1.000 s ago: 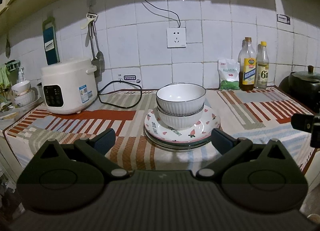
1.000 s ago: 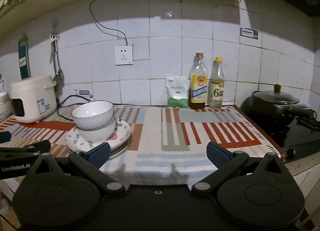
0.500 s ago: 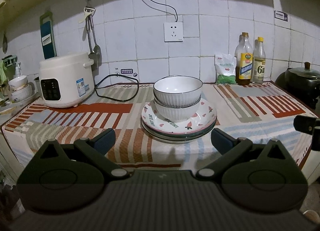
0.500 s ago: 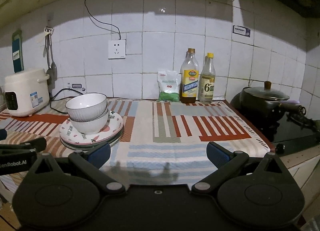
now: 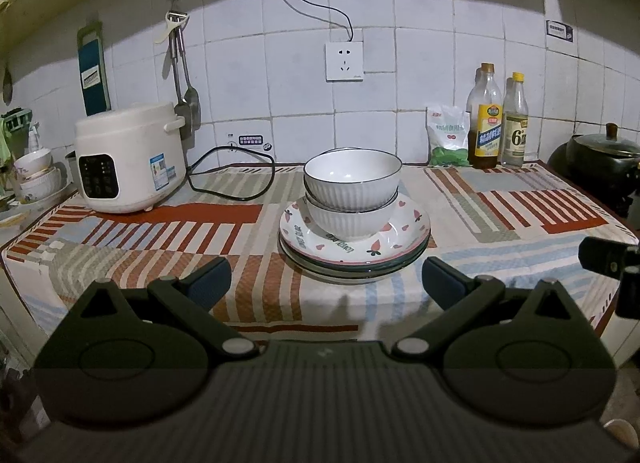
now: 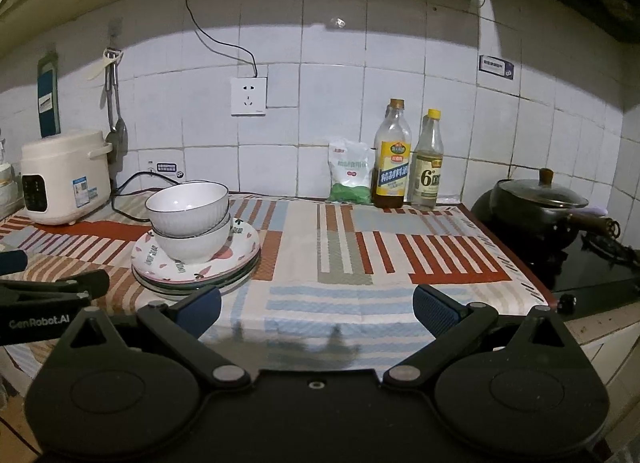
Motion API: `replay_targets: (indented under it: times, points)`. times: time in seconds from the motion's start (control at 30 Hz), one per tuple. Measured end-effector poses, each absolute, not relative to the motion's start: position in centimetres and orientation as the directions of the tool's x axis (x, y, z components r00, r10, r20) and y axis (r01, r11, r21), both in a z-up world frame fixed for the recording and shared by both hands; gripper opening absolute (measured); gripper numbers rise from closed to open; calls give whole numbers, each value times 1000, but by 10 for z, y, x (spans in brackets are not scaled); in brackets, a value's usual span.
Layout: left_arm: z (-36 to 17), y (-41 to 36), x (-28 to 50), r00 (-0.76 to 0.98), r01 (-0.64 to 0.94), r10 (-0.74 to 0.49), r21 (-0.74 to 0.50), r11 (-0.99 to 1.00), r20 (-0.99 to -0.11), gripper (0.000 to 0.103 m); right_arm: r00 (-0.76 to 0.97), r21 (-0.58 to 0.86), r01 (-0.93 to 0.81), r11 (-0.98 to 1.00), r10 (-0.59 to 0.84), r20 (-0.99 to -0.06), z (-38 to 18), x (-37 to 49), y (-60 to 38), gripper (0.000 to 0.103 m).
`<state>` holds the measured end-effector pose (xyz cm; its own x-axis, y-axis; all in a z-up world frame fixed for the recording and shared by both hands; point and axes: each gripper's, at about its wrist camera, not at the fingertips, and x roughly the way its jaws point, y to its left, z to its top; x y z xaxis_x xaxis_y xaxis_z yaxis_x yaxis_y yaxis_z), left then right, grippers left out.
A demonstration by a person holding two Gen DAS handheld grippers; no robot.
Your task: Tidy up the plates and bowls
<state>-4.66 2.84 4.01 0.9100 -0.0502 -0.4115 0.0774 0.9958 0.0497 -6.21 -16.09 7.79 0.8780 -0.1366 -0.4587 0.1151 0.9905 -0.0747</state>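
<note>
I had both tools hanging short of the counter edge, the left gripper [image 5: 326, 279] and the right gripper [image 6: 316, 305] each with jaws spread wide and empty. The two ribbed white ceramic bowls [image 5: 352, 191] sat nested on the stack of strawberry-patterned plates [image 5: 354, 247], on the striped tablecloth [image 5: 500, 203] in front of the left tool. I judged the top bowl, sitting slightly askew, could slip or drag its mate if I pinched only the rim.
</note>
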Motion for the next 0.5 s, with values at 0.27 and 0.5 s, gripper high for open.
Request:
replay_targets:
  times: [0.27, 0.5]
  points:
    - [39, 30, -48, 910, 82, -59, 40, 996, -411, 103, 879, -78, 142, 987, -162, -448, 78, -65, -163, 103]
    - [40, 29, -49, 909, 99, -75, 37, 994, -410, 103, 881, -100, 172, 980, -199, -429, 79, -68, -164, 103]
